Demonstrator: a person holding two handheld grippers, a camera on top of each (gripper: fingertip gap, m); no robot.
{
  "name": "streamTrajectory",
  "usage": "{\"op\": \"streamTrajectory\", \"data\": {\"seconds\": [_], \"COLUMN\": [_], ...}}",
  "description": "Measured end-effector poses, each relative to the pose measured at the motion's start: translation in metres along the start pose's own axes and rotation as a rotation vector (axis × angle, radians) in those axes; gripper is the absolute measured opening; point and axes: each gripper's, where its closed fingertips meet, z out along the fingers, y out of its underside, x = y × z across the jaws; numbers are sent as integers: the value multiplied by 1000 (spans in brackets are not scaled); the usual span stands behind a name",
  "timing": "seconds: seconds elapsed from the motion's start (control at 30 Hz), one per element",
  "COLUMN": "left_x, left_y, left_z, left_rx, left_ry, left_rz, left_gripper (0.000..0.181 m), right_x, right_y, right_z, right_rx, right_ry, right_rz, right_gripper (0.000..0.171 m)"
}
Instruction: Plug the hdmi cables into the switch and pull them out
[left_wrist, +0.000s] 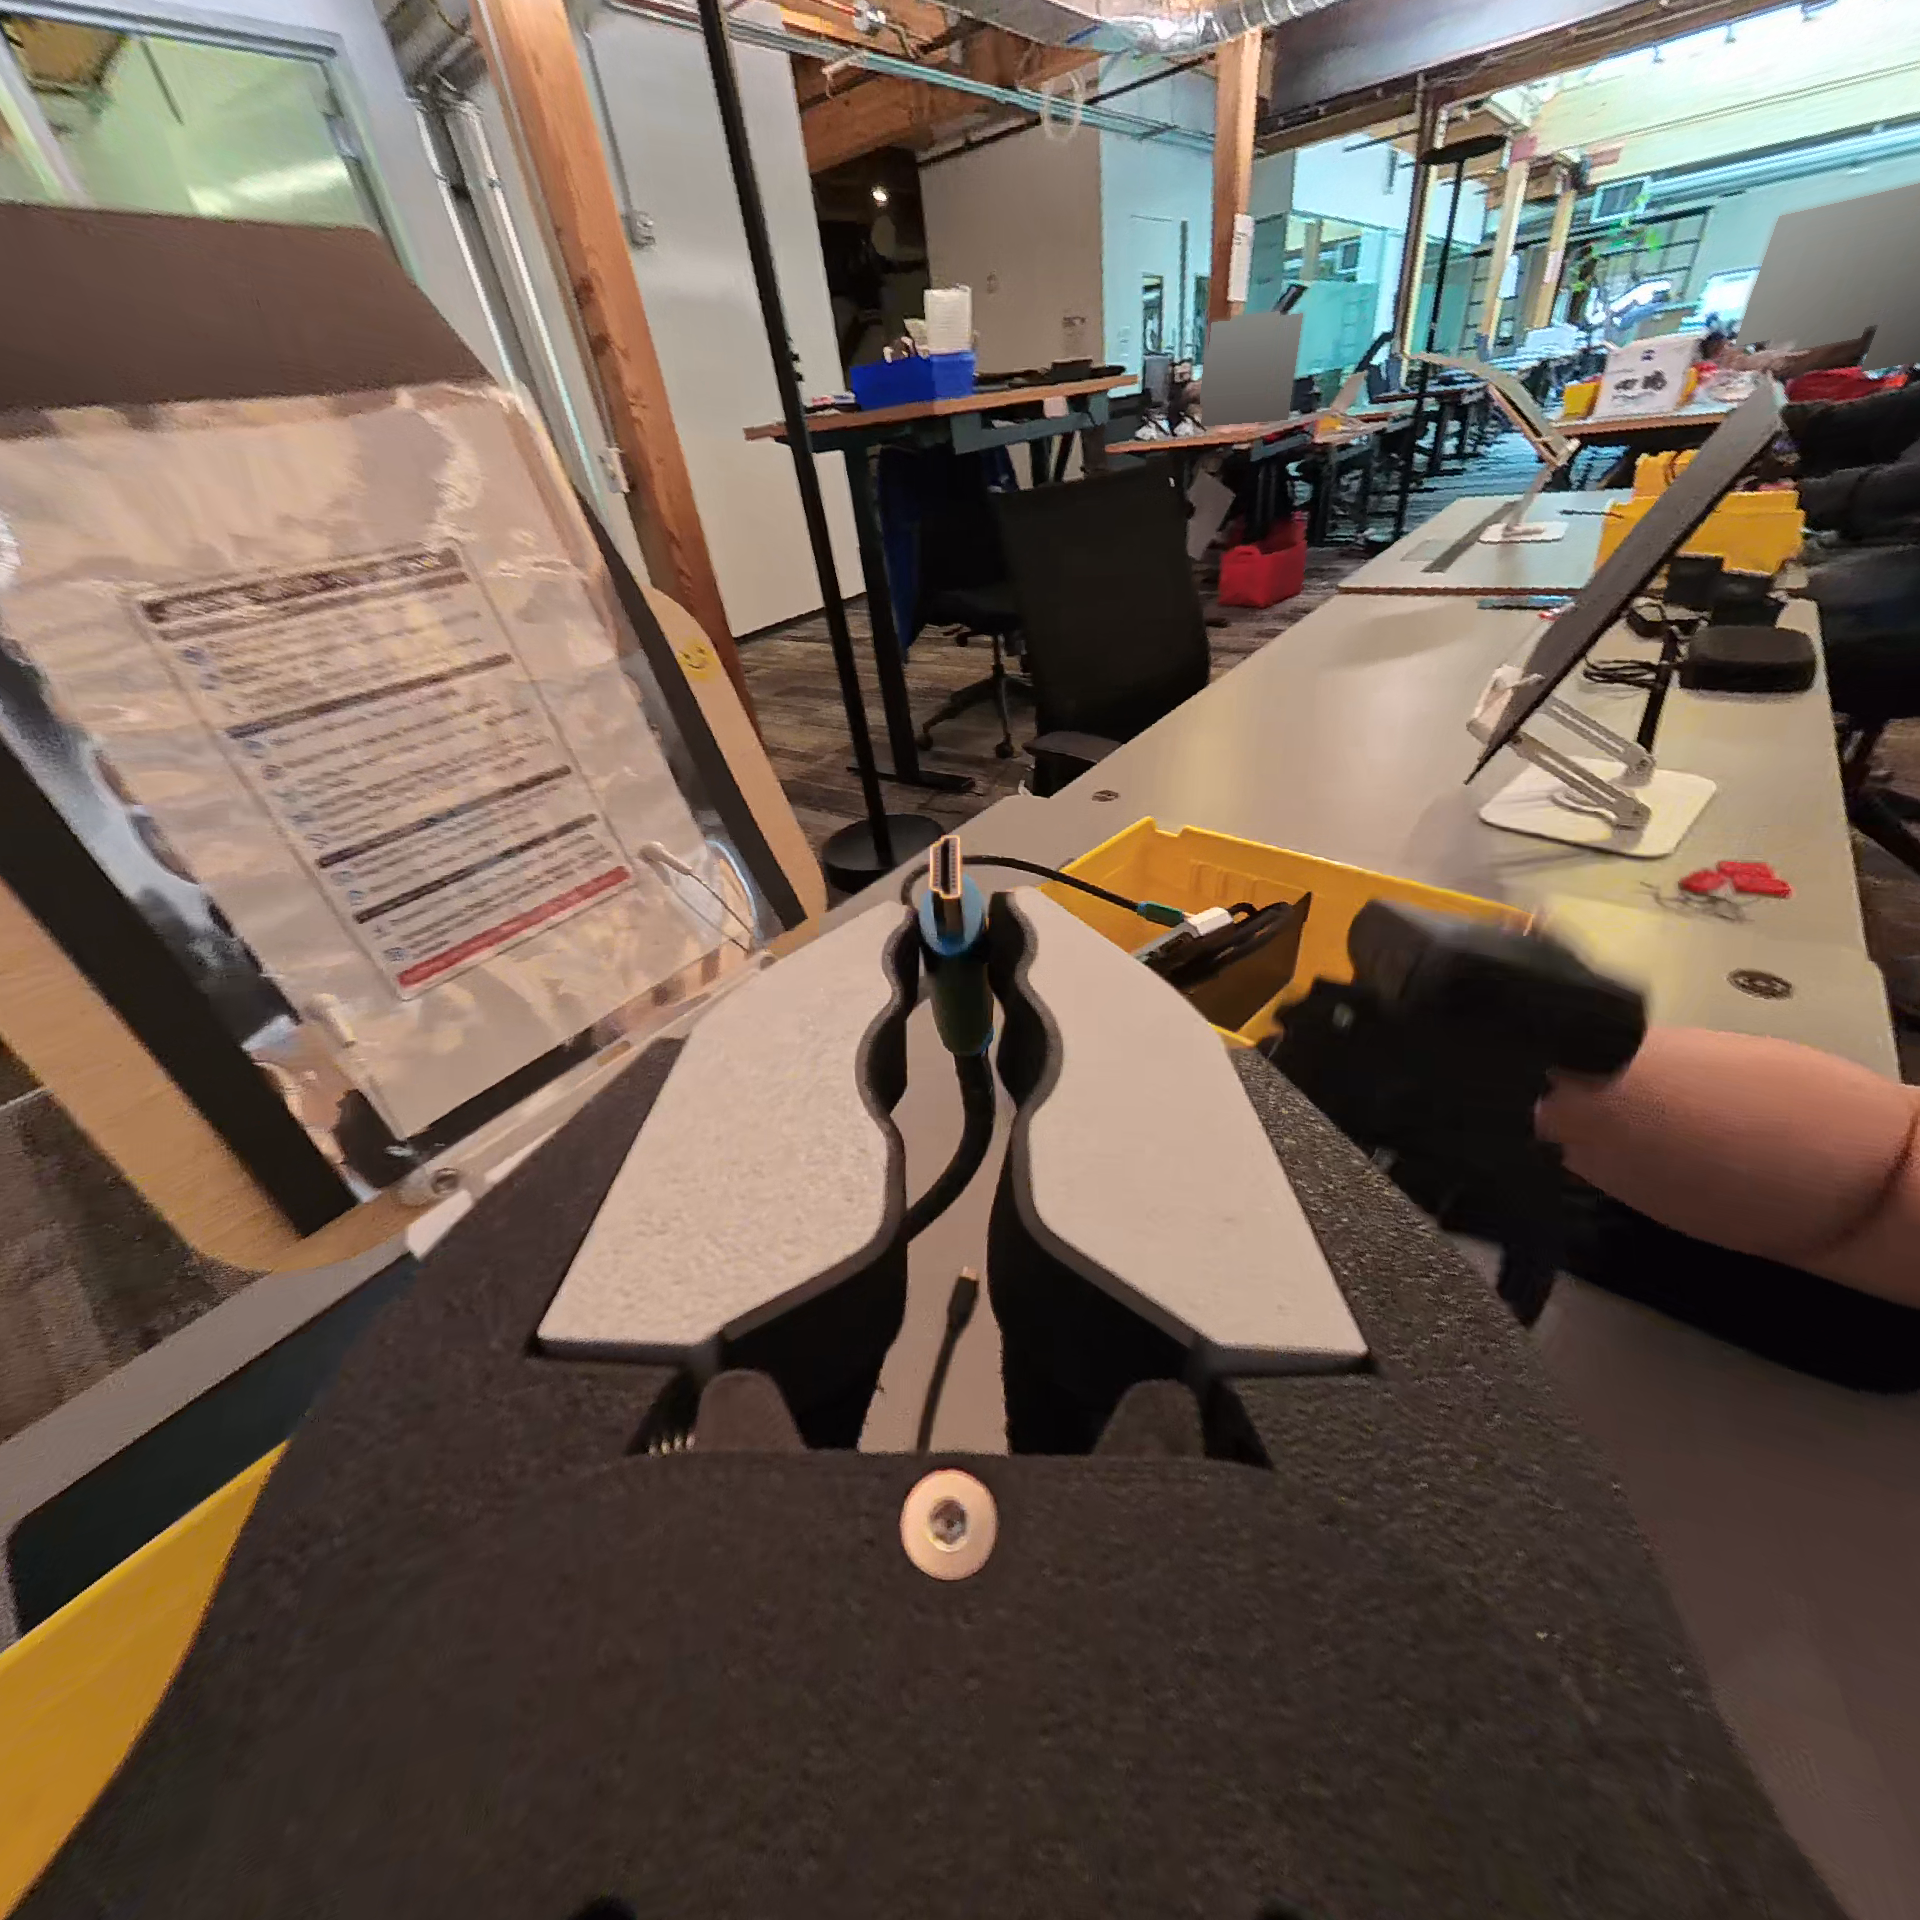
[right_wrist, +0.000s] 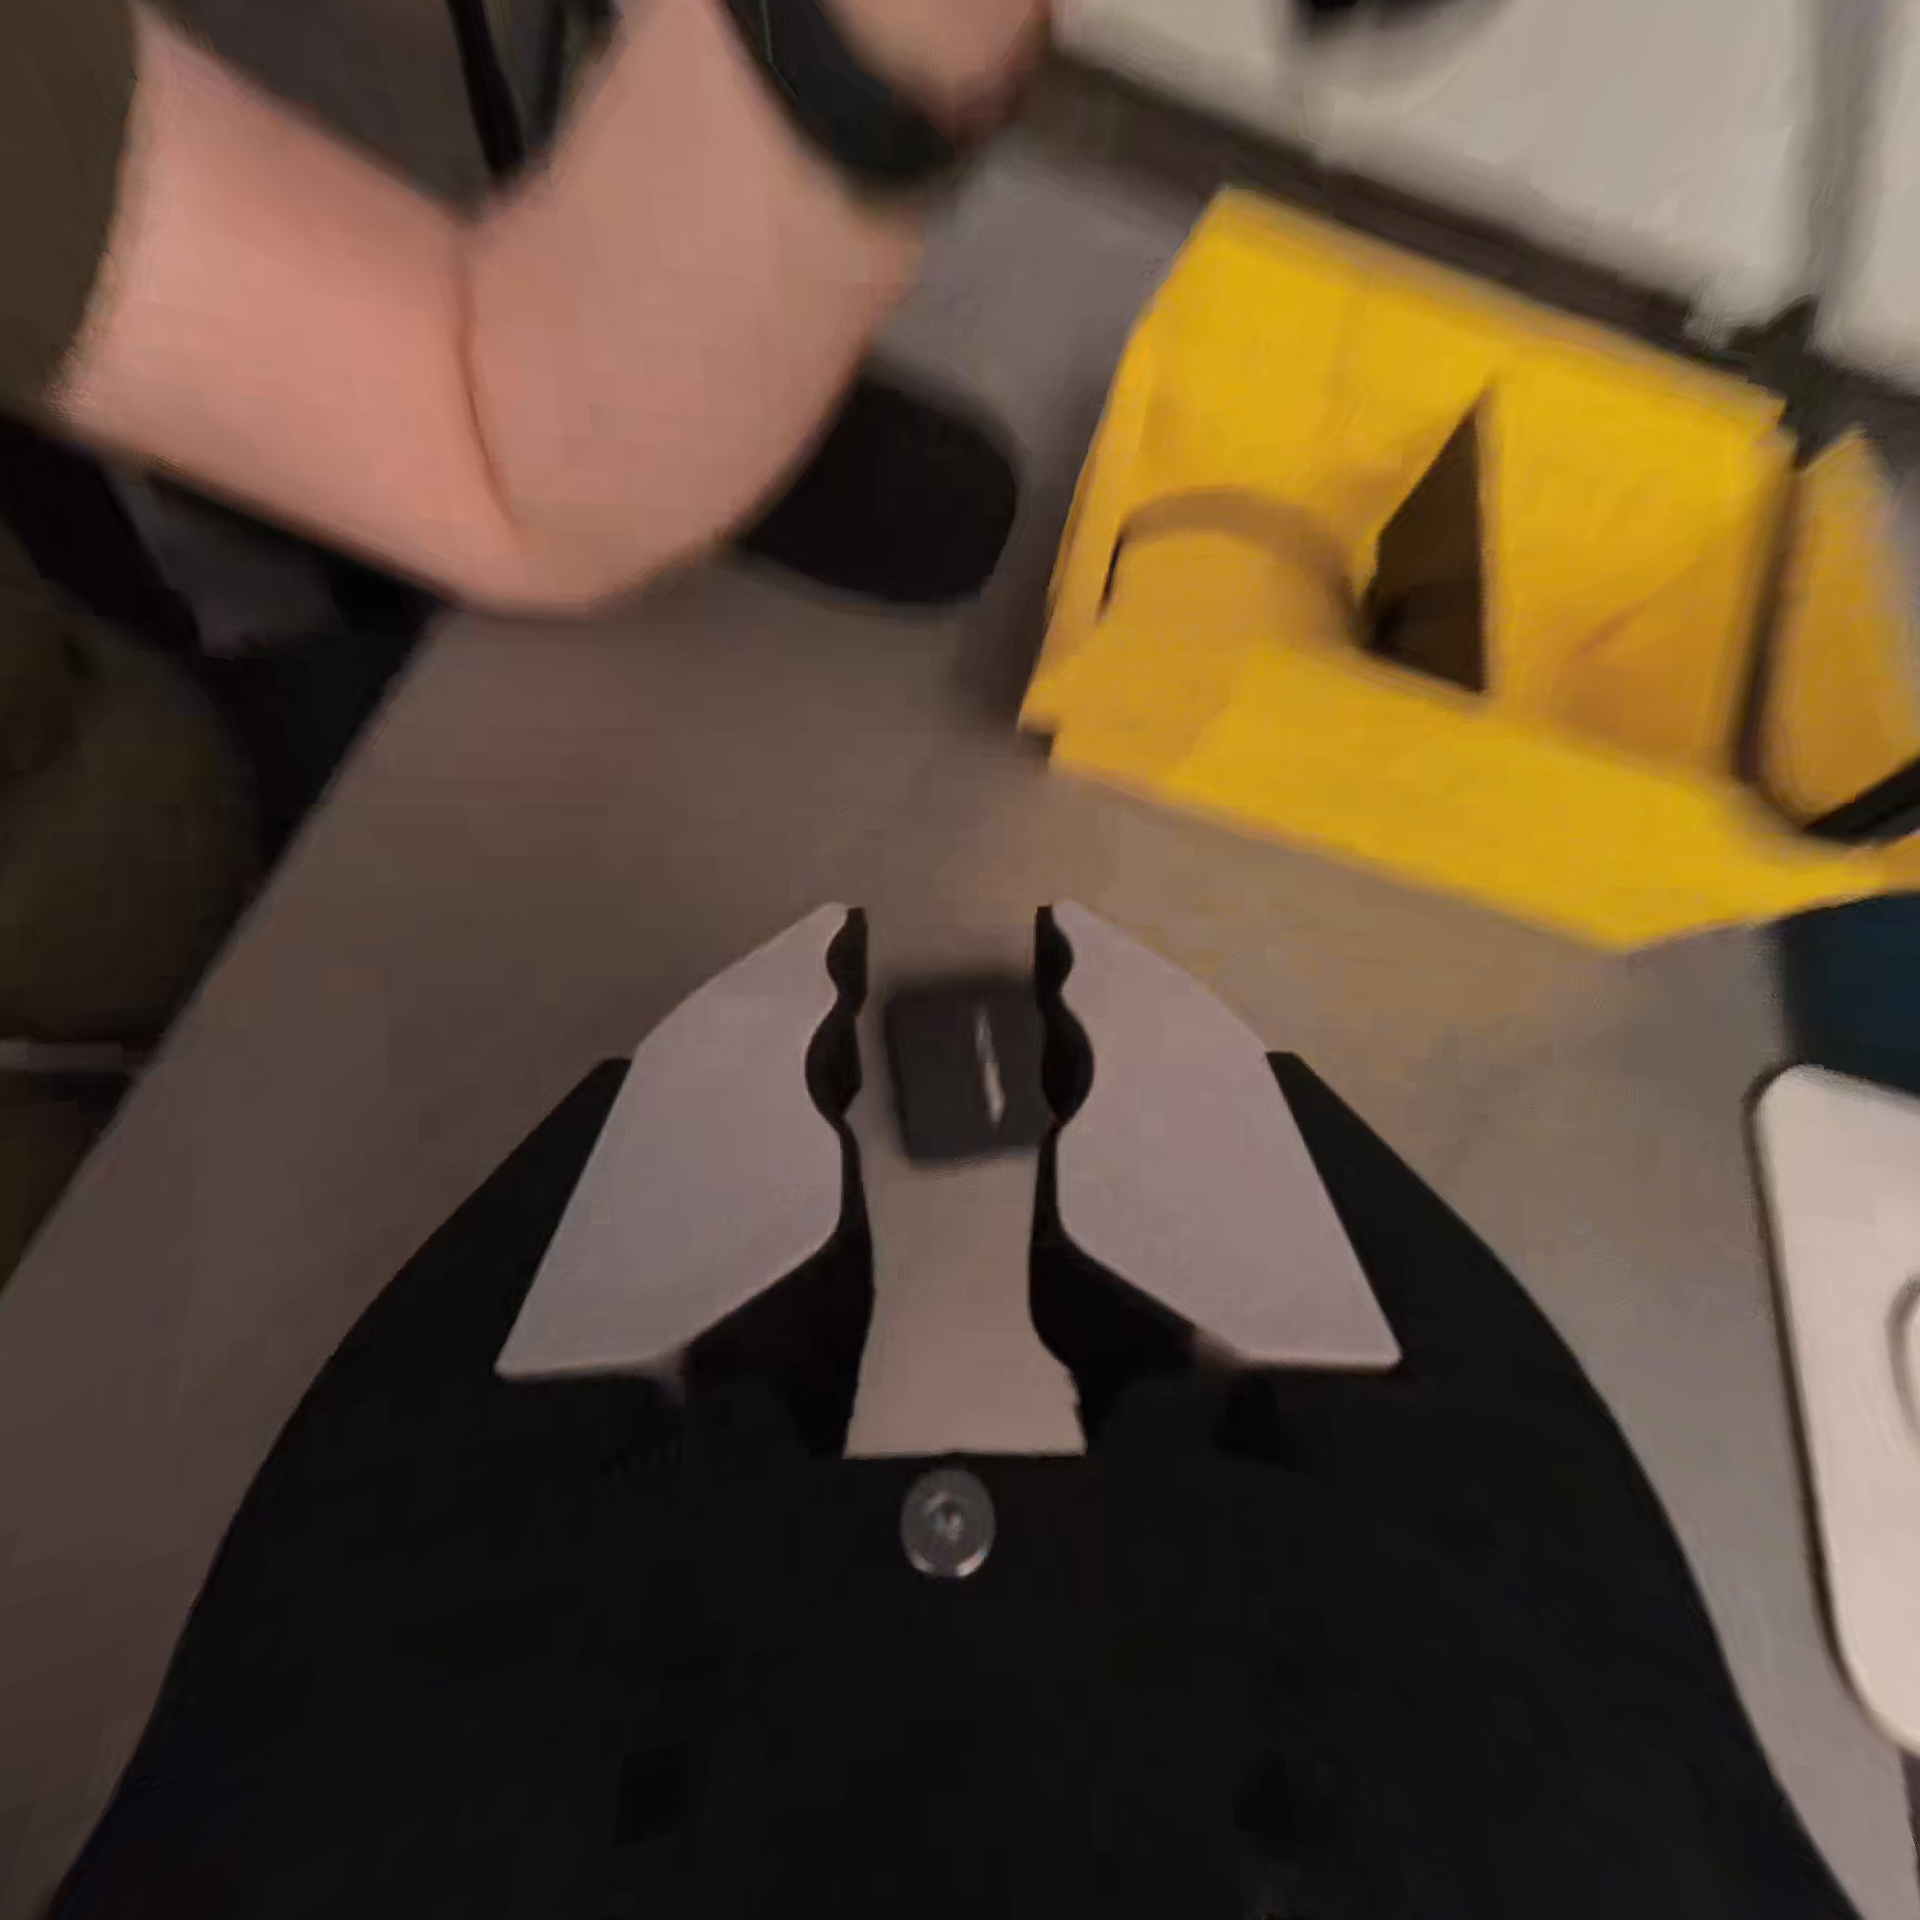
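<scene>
My left gripper (left_wrist: 956, 909) is shut on an HDMI plug (left_wrist: 948, 914) with a blue collar, metal tip pointing up and forward. Its black cable (left_wrist: 961, 1132) runs back between the fingers. A thin cable with a small connector (left_wrist: 964, 1283) lies on the grey table below. My right gripper (right_wrist: 948, 914) is open above the table, its fingers on either side of a small black box, the switch (right_wrist: 966, 1070). The view is blurred, so I cannot tell whether the fingers touch it. The right gripper also shows blurred in the left wrist view (left_wrist: 1455, 997), held by a bare forearm (left_wrist: 1714, 1153).
A yellow bin (left_wrist: 1174, 862) holding cables stands just ahead; it also shows in the right wrist view (right_wrist: 1403, 623). A clear stand with a printed sheet (left_wrist: 364, 727) is at left. A tablet on a white stand (left_wrist: 1600, 665) and small red pieces (left_wrist: 1745, 883) are at right. The gap from one gripper's tips to the other's is roughly 20 centimetres.
</scene>
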Motion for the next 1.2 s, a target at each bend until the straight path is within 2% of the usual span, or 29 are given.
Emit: {"op": "streamTrajectory", "data": {"seconds": [0.13,0.2,0.3,0.53,0.77,0.83,0.97,1.03,1.2], "left_x": [-8,-10,-9,-5,-7,-8,-11,-12,-13], "left_y": [-15,-23,-31,-35,-33,-33,-35,-35,-35], "left_z": [-21,-31,-41,-43,-42,-43,-46,-47,-47], "left_rx": [47,78,110,121,117,115,126,127,126], "left_ry": [-59,-69,-66,-72,-72,-72,-77,-83,-86], "left_rz": [28,29,19,39,32,27,25,26,26], "left_gripper": [12,12,12,12,12,12,12,12,12], "right_x": [13,9,4,-6,-22,-11,33,40,63], "right_y": [73,106,137,127,90,92,101,108,112], "right_z": [31,33,27,58,95,89,65,66,76], "right_rx": [-365,-562,-726,-644,-400,-420,-457,-468,-450], "right_ry": [56,32,5,-44,-87,-34,177,208,379], "right_rz": [-25,-35,-48,16,54,30,-19,2,-28], "right_gripper": [17,5,2,1,1,1,2,8,3]}}
